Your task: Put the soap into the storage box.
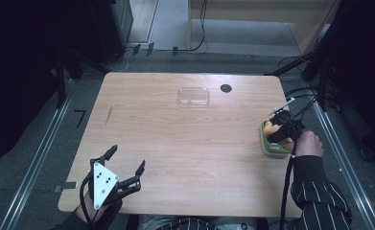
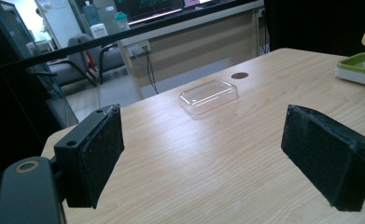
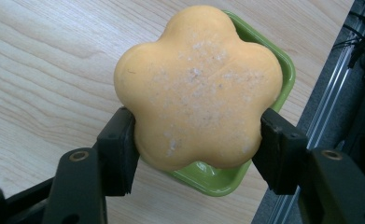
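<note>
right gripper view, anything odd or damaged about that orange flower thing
Nothing is broken or spilled. The orange flower-shaped piece has pale, speckled scuffing across its top face, like wear or residue. It is clamped between the right tool pads above the green tray, which sits near the table's right edge.

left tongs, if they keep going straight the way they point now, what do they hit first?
Probably the clear plastic lid. The left tongs stand open with bare table between the pads, and the lid lies ahead, roughly centred in their line. They may pass over it; height is hard to judge. The green dish sits off to the side.
</note>
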{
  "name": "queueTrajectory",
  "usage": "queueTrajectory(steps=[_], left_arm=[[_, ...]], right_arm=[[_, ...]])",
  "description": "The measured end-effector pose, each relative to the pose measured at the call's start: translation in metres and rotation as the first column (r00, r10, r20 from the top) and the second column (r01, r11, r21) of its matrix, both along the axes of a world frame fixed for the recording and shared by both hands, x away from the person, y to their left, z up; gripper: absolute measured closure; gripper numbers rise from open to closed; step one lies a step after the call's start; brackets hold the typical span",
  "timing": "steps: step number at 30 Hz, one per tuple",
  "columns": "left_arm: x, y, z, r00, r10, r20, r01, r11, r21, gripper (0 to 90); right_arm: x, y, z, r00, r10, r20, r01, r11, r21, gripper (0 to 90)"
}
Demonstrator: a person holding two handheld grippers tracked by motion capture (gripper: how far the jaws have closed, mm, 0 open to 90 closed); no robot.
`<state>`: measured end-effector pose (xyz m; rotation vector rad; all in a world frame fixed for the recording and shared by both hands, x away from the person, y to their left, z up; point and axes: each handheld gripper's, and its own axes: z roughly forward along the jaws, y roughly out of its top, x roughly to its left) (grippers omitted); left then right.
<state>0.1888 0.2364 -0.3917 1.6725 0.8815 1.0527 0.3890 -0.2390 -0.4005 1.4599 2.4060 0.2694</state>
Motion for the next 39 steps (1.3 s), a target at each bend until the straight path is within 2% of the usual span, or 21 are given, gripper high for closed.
queueTrajectory(steps=[13,25,39], left_arm=[[0.0,0.0,0.0,1.0,0.0,-0.002,0.0,1.0,0.004,13.5],[0.0,0.0,0.0,1.0,0.002,-0.002,-0.002,1.0,0.005,13.5],[0.0,0.0,0.0,1.0,0.0,0.0,0.0,1.0,0.004,13.5]], right_arm=[[0.005,-0.015,0.0,0.9994,-0.034,0.005,0.034,0.9993,0.013,39.9],[0.011,-0.029,-0.007,0.9974,-0.071,-0.012,0.071,0.9974,0.013,39.9],[0.02,-0.027,-0.021,0.9963,-0.067,-0.053,0.068,0.9977,0.004,39.9]])
